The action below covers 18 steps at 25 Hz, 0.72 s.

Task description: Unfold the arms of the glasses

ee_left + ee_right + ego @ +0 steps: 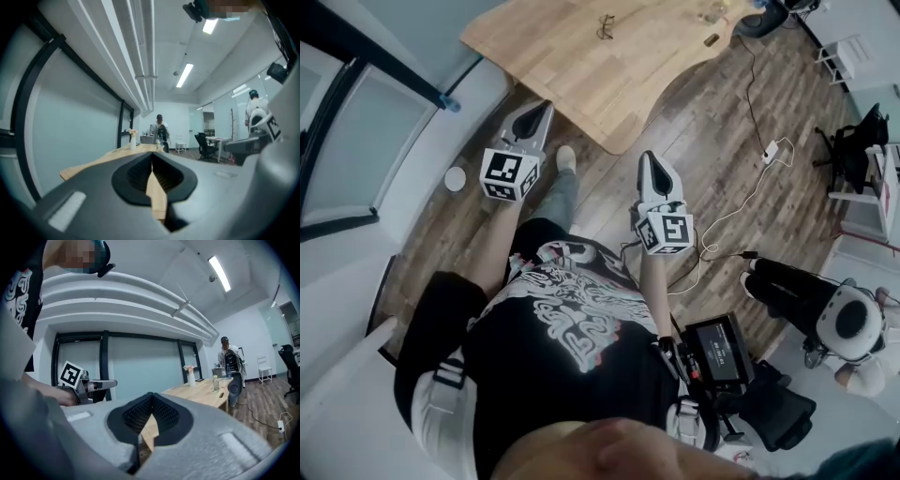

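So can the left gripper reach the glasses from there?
Probably not yet: the left gripper hangs shut near the edge of the table, and the glasses lie far across it. Nothing stands between them.

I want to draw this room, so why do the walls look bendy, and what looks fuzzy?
Left gripper view: the wide lens curves the window frame, and the close left tongs look fuzzy. Right gripper view: same curving, with black corners. Head view: sharp, but the glasses look tiny.
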Available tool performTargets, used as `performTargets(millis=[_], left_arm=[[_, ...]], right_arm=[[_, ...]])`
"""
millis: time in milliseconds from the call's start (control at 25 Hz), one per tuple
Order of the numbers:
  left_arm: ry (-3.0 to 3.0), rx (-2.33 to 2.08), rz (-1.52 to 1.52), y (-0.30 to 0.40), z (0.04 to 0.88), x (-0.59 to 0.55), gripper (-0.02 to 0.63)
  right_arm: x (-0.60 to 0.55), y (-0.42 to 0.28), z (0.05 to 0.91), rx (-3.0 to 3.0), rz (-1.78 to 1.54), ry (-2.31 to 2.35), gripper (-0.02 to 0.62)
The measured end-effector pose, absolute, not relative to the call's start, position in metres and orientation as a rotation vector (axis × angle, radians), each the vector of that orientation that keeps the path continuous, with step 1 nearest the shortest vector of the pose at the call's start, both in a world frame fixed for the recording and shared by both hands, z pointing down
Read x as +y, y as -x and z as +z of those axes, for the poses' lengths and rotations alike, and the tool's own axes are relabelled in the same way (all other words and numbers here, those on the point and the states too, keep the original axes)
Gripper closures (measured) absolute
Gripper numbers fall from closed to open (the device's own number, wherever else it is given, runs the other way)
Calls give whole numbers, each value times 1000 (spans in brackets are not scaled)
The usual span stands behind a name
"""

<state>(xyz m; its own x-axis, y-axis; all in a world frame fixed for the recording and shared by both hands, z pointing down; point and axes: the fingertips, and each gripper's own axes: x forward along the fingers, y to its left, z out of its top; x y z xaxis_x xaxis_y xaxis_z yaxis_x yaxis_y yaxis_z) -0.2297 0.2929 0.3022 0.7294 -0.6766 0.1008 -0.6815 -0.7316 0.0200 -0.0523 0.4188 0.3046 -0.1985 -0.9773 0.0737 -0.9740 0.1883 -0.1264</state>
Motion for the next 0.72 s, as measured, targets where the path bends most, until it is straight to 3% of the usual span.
performTargets(millis=[720], left_arm=[[-2824,-1060,307,109,370,6,618]], right_arm=[[142,-52,349,2509,-304,2067,597]])
